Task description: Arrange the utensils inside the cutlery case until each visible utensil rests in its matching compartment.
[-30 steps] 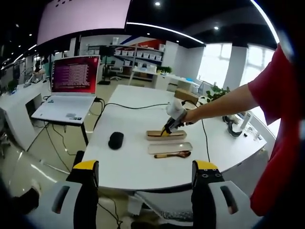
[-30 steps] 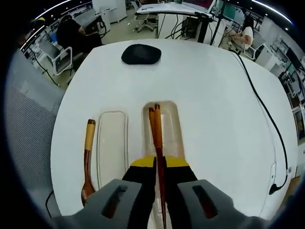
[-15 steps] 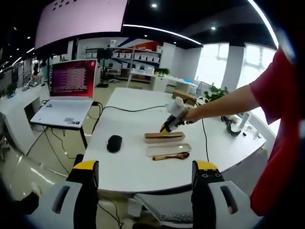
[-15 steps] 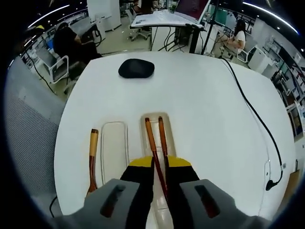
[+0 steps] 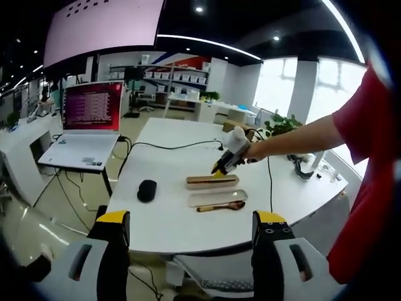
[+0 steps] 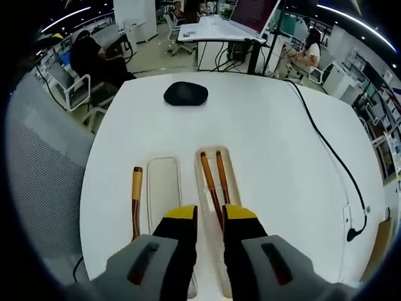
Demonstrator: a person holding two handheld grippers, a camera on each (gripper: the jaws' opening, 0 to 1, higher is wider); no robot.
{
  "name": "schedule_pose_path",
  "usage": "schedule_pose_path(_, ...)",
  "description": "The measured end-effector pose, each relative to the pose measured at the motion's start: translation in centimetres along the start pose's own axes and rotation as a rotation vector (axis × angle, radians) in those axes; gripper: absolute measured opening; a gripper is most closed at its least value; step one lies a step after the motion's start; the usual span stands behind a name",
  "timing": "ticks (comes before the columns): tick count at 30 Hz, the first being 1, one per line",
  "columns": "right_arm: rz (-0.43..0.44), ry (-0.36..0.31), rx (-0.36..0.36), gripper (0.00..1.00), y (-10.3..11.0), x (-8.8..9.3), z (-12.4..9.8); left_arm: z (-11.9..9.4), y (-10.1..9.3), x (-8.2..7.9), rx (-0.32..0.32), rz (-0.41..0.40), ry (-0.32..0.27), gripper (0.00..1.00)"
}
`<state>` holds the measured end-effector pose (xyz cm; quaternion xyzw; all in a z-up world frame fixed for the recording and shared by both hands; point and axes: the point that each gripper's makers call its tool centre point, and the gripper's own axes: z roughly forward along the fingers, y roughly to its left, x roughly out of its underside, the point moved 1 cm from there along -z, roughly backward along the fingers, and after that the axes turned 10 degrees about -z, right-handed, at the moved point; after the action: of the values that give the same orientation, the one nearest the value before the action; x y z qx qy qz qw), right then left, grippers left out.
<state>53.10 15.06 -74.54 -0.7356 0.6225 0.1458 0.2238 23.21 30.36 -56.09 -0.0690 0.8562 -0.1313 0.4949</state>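
On white table (image 6: 269, 157): mouse (image 6: 185, 93), cable (image 6: 326, 141) | office behind | both tools parted, empty

Bright, even indoor light: ceiling strips (image 5: 207, 41) glare at 12 o'clock, windows (image 5: 276, 84) blow out toward 2. The white tabletop (image 6: 263, 138) shows only soft shadows. Fisheye bending grows edgeward; distant shelving looks perhaps slightly blurred.

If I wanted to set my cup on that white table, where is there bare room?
The widest bare patch lies between the tan case half holding the wooden chopsticks and the black cable. Another lies between the black computer mouse and the two case halves. It is crowded near the empty case half, with the wooden spoon beside it and the right hand-held gripper.
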Motion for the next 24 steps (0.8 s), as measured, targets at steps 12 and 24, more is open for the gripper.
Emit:
schedule_pose_path(12,-0.04,-0.007,-0.016,0.1,3.0,0.0,-0.4,-0.8,-0.5,0.3,0.002,0.009,-0.005,0.81)
schedule_pose_path(24,-0.047,-0.011,-0.052,0.09,6.0,0.0,0.0,-1.6,-0.7,0.5,-0.012,0.015,-0.01,0.81)
